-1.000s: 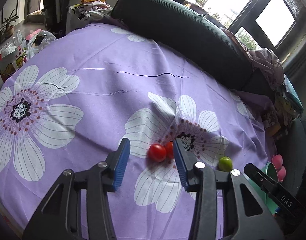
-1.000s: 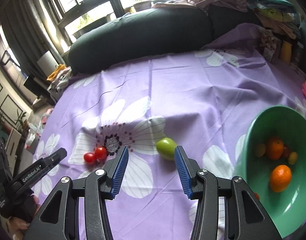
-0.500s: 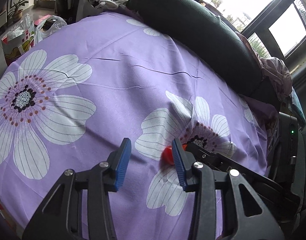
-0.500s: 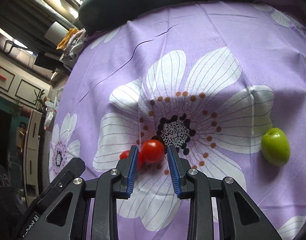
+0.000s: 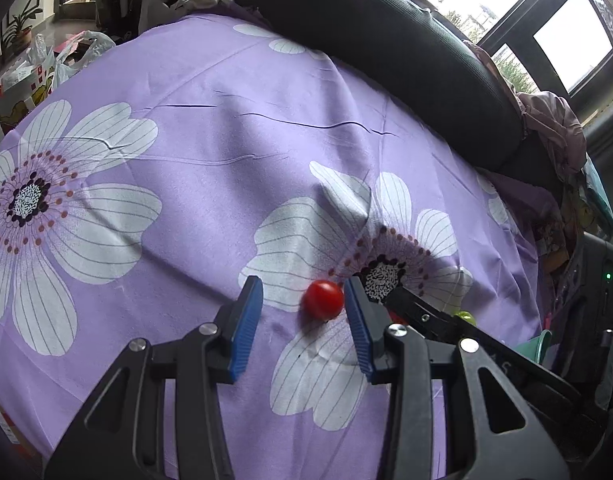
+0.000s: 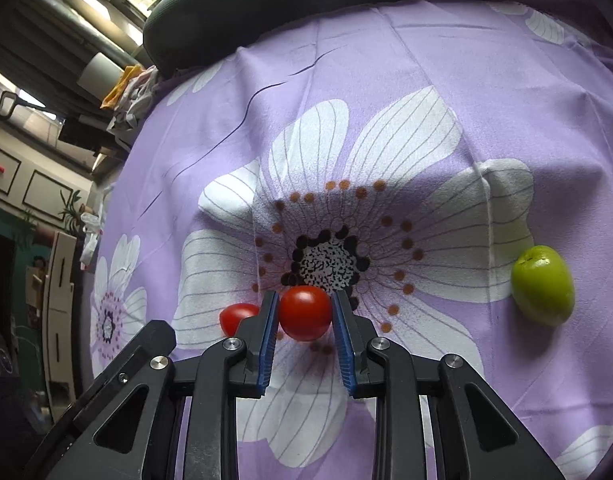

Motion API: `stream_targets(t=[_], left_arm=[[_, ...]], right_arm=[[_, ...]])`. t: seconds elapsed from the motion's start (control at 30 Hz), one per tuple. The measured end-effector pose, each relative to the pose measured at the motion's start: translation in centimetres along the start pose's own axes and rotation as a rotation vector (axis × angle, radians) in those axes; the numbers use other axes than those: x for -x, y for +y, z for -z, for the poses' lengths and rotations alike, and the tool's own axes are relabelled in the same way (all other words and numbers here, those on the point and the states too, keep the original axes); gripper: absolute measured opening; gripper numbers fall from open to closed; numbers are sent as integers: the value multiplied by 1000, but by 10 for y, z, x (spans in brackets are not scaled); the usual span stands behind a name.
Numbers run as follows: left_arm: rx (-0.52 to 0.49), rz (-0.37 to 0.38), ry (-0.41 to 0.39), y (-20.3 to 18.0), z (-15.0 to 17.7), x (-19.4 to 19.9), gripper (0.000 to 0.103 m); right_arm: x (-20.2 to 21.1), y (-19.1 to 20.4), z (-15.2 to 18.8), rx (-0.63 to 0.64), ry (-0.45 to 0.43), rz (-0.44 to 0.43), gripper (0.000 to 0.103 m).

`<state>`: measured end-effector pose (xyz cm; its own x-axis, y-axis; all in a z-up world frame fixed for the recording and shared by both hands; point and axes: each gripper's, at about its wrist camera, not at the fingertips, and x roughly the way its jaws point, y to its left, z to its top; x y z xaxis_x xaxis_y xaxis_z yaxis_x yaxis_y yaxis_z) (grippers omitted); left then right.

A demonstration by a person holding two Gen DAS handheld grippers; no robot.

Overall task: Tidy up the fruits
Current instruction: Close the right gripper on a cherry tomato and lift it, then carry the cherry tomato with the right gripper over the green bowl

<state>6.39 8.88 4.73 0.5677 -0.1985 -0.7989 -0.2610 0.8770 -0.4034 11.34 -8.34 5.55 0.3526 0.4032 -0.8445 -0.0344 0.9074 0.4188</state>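
The right tool's finger [image 6: 262, 320] hides half of the second tomato [image 6: 236, 317].

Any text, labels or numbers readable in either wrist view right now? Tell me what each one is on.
None readable.
Faint mark on the body of the right gripper holding the tomato: too blurred to read.
Printed carton, far left of the left wrist view: pattern only, no legible words.

No lettering, label, brand or number can be read on anything in either view.
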Motion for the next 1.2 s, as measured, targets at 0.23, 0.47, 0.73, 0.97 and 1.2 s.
stream_targets(t=[0.23,0.47,0.73,0.97,1.2], left_arm=[[-64,-15,41,-21,3,-18,41],[-110,-96,76,-30,3,-41,41],[-88,-128,90,-29,1,-58,40],[-98,-153,59,-33,4,-61,26],[-110,-137,35,-36,8,-52,26]], right_arm=[[73,-41,19,-66,-139,-26,29],[106,-59,27,-95,-234,-53,29],[120,-60,30,-87,-282,-55,29],[130,-71,35,-101,-307,-40,29],[141,-83,37,-125,-333,-36,29]])
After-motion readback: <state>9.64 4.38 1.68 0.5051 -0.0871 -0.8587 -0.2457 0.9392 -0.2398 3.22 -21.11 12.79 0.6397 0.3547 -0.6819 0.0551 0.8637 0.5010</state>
